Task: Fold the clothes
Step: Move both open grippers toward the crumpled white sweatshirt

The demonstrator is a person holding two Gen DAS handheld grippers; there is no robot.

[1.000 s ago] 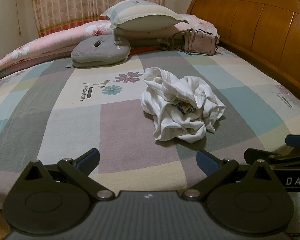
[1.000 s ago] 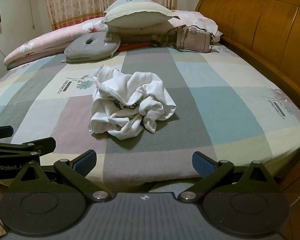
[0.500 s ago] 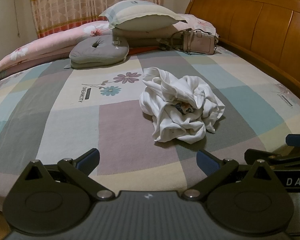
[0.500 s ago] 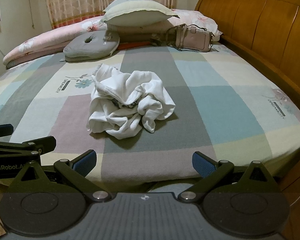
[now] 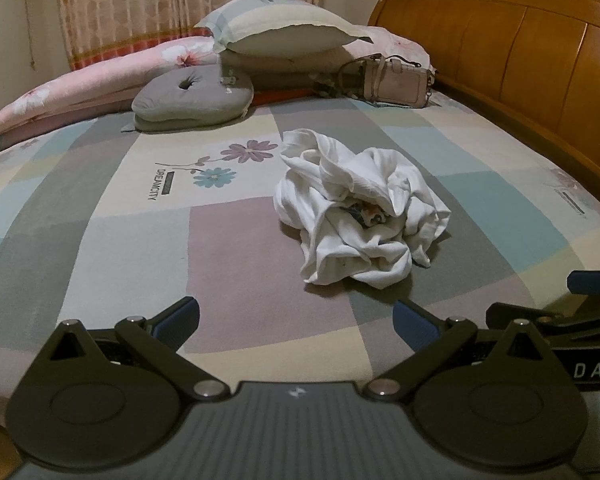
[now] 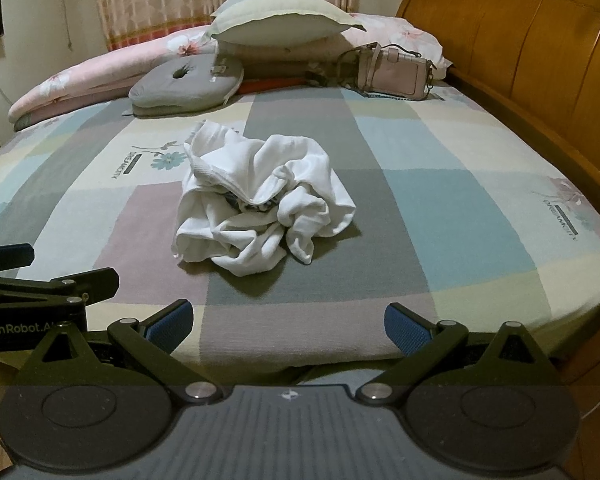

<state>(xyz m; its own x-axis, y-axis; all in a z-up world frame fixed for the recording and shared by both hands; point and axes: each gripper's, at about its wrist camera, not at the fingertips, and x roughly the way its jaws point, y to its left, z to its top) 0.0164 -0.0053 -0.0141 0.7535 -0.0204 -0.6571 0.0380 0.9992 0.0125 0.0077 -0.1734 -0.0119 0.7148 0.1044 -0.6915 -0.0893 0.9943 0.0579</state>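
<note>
Right wrist view, crumpled white garment (image 6: pixel 260 208), folds hiding printed patch, type unclear

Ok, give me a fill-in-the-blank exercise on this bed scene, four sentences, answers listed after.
1. The crumpled garment on the bed is ____ in colour.
2. Both the left gripper and the right gripper have their jaws ____.
3. The pink handbag lies near the ____ headboard.
4. The round cushion with a dimple is ____.

Missing words: white; open; wooden; grey
</note>
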